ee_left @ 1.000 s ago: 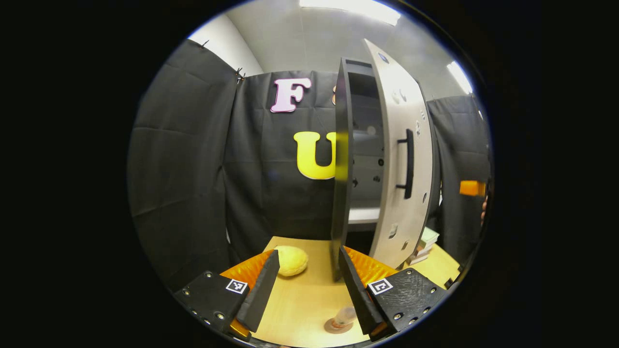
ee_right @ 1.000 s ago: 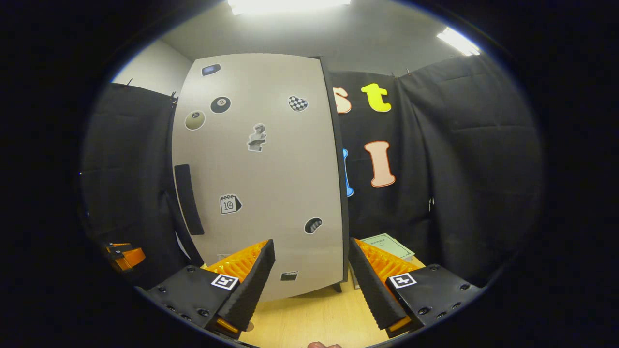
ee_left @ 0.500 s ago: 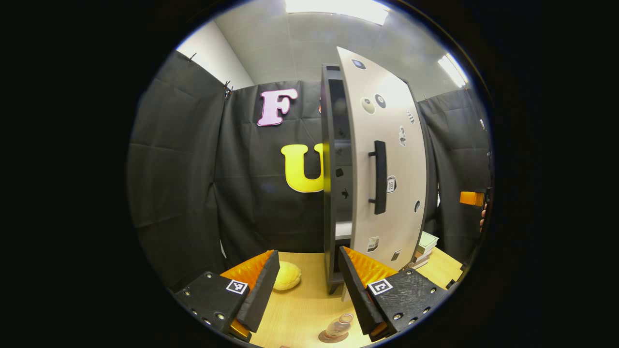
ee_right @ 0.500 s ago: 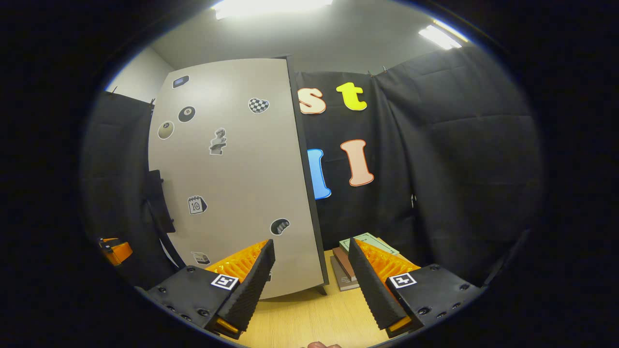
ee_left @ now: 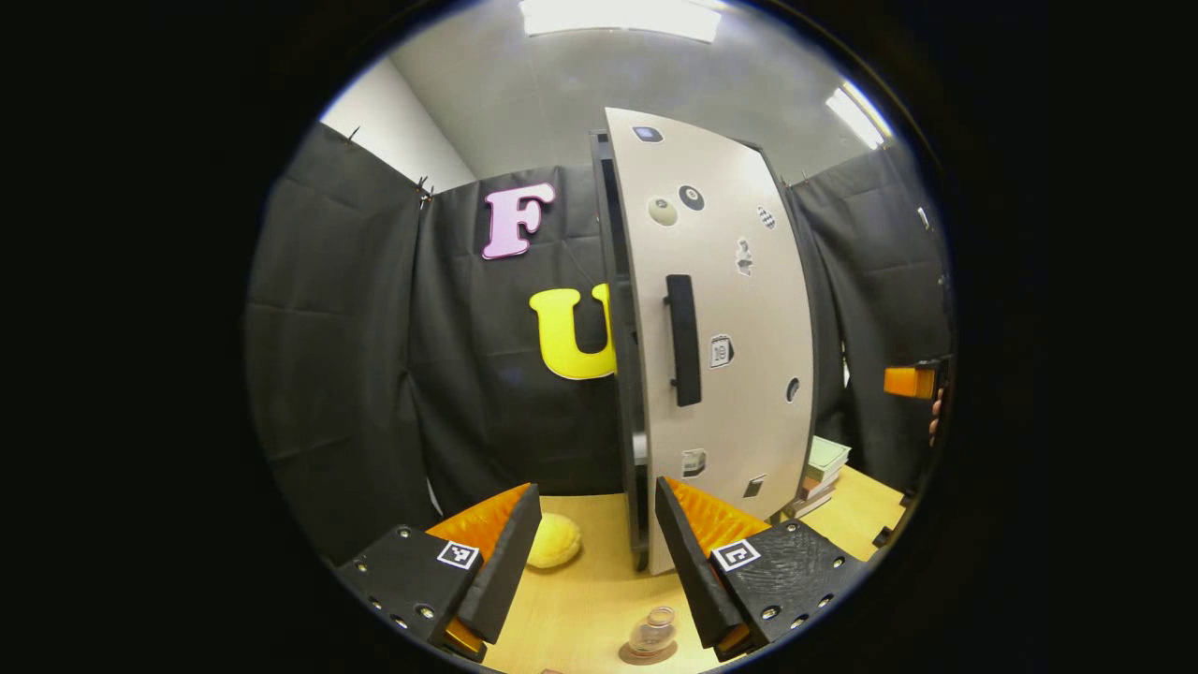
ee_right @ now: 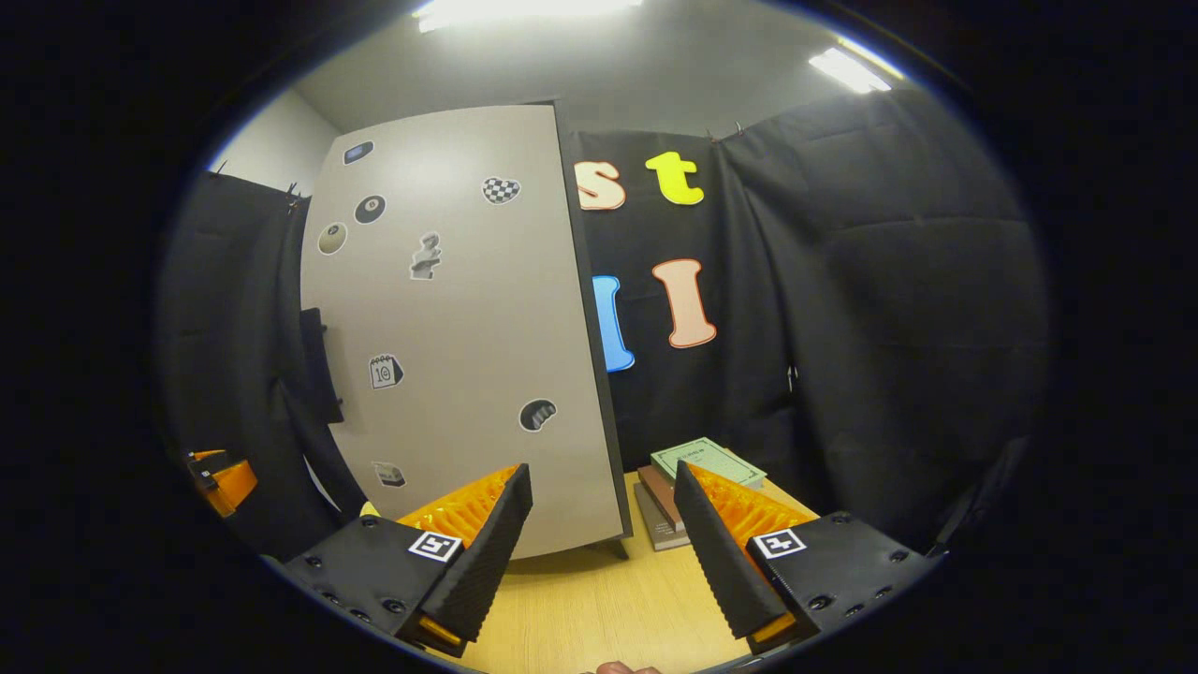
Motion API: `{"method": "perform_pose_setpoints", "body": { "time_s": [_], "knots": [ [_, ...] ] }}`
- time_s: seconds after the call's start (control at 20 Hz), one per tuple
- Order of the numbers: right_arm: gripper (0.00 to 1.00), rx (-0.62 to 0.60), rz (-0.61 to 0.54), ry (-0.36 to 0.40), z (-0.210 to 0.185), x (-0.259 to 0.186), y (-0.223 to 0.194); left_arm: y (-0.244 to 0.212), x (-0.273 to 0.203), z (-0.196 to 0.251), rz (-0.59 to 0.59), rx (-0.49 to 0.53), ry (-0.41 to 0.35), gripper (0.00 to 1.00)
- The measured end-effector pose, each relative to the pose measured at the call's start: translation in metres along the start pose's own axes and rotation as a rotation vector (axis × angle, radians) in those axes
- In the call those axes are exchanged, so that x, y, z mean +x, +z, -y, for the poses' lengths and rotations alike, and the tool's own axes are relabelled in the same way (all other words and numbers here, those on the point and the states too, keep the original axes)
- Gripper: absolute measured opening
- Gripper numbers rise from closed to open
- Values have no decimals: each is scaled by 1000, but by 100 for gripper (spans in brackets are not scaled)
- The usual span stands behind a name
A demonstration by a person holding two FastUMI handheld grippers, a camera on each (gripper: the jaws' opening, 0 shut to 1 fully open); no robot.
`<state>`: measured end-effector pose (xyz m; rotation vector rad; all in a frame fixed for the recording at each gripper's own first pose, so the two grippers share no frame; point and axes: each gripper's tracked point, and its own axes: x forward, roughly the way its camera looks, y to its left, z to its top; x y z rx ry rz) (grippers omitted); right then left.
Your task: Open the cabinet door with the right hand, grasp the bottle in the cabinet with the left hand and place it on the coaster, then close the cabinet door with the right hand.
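Left tool (ee_left: 591, 548) is spread apart with nothing between the fingers, hanging over the wooden surface (ee_left: 580, 599); right tool (ee_right: 599, 552) is the same, wide apart and empty, pointed at the bottom edge of the cabinet door (ee_right: 468, 356).

The bottle (ee_left: 652, 633) sits right at the bottom of the left gripper view, standing upright on the round brown coaster (ee_left: 644, 652), just beside the left tool's right finger; so the placing part looks done to me. It looks like a small clear glass thing with a narrow neck; I'd guess light, stiff, slick and breakable, and the fat middle of the body is the place to take it, not the neck; nobody needs to touch it now though.

What's left is the door; from the left gripper view there's a thin dark gap along the handle side between the door and the cabinet frame (ee_left: 625, 374), so I'd say it's nearly shut but not flush; can't tell for sure. The black handle (ee_left: 682, 339) is stiff and easy to take hold of, but a flat push on the panel would probably do.

Other stuff: a yellow bun-looking thing (ee_left: 554, 540) on the surface left of the cabinet, and a stack of books (ee_right: 688, 482) right next to the cabinet's hinge side; neither is in the door's path as far as I can see.
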<state>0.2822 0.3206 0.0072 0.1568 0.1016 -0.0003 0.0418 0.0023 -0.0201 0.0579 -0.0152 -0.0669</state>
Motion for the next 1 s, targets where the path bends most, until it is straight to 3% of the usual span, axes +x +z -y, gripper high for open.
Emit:
{"method": "perform_pose_setpoints", "body": {
  "time_s": [0.35,1.0],
  "knots": [
    [97,-22,12,-2,0,-14,6,5,-9,6,41,-16,-20,72],
    [97,-46,35,4,16,-27,8,-2,-43,9,21,-26,27,72]
  ]
}}
